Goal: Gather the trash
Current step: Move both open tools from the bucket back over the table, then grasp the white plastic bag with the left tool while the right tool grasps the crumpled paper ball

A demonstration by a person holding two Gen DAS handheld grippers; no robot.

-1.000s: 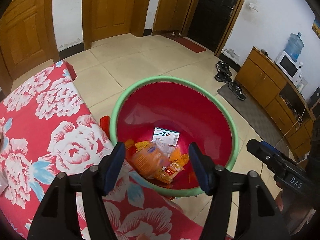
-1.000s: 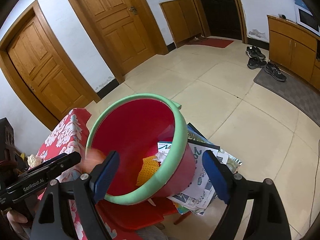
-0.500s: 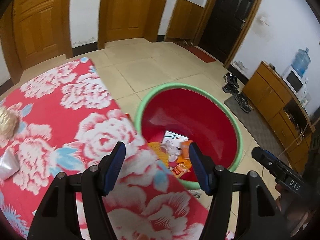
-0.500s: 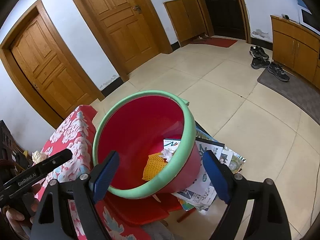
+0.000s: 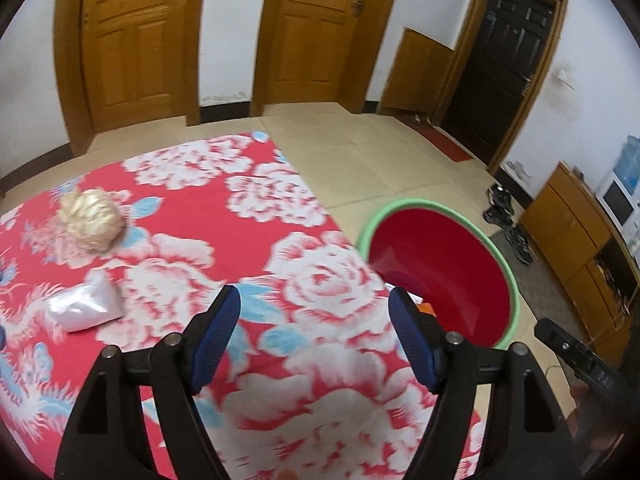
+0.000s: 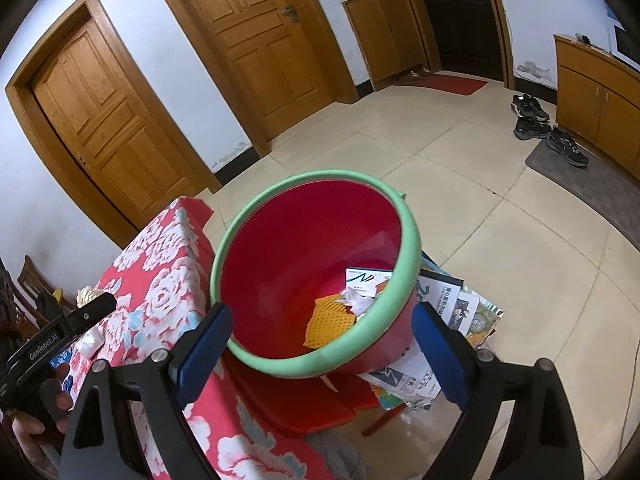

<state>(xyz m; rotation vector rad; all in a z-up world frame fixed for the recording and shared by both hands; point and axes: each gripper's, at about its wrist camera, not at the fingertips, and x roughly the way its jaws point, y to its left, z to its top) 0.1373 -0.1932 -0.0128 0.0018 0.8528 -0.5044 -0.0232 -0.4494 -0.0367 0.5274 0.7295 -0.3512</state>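
Two pieces of trash lie on the red floral tablecloth point(image 5: 192, 224) in the left wrist view: a crumpled pale paper ball point(image 5: 91, 220) toward the far left side and a small white plastic packet point(image 5: 82, 308) nearer the camera, a little apart from each other. Bare cloth stretches between them and the left gripper point(image 5: 314, 332), whose jaws have just been opening and now stand wide apart with nothing between them, only the cloth below.

Right of the table's edge sits the red basin point(image 5: 436, 268) with its green rim, close against the cloth's right border; the picture is blurred there, so whether rim and cloth touch cannot be told. In the right wrist view the basin point(image 6: 296, 248) rests on a red stool point(image 6: 304, 404), tilted slightly, its rim just beside the hanging corner of the cloth. Inside it lie a white card box point(image 6: 366, 280), crumpled white paper point(image 6: 354, 300) and an orange mesh wrapper point(image 6: 330, 320), all gathered toward the near right wall. Printed newspapers point(image 6: 448, 320) spread under the basin's right side and overhang the stool.

The right gripper point(image 6: 320, 348) hangs in front of the basin's near rim; its jaws have likewise been opening and stand wide, empty, the rim showing between them without touching either pad. Beyond the basin the tiled floor point(image 6: 460, 184) lies open as far as the doors, with shoes point(image 6: 548, 128) by a dark mat point(image 6: 592, 188) far right.
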